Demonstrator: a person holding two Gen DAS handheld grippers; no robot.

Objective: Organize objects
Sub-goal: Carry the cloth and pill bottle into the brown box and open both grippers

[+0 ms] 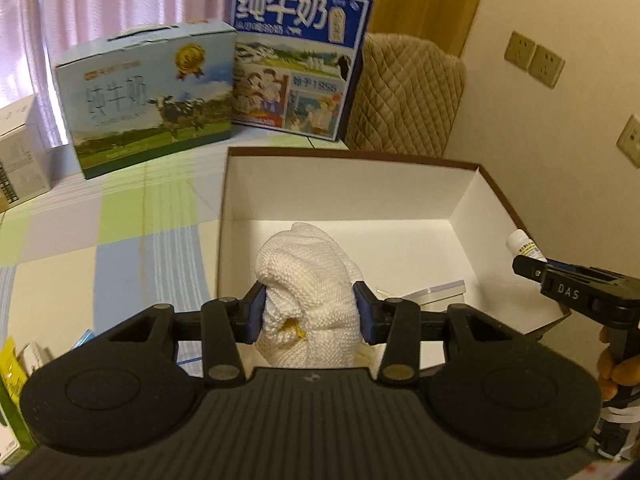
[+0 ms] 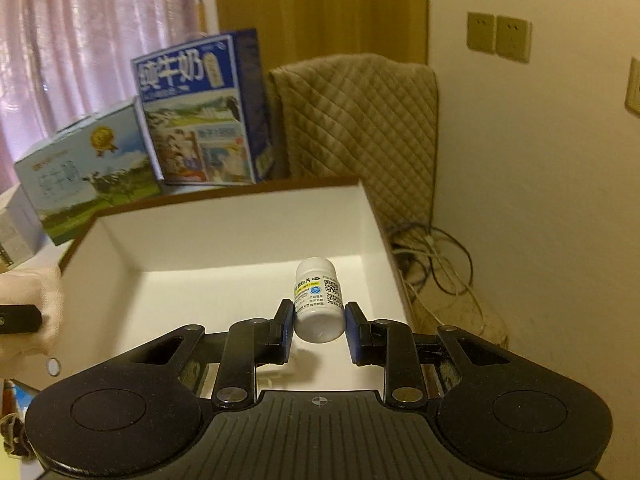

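Left gripper (image 1: 309, 307): jaws pinching the white knit cloth (image 1: 308, 280).
Right gripper (image 2: 318, 330): jaws pinching the pill bottle (image 2: 319, 304).
Advice: lower both inside the open box (image 1: 360, 184), then release.

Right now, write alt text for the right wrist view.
The right gripper holds a small white pill bottle above an open white-lined box. Two milk cartons and a quilted chair stand behind.

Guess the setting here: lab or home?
Most likely a home room. Pink curtains hang behind a table with a pastel checked cloth, milk gift cartons stand on it, and a chair with a quilted cover sits by wall sockets.
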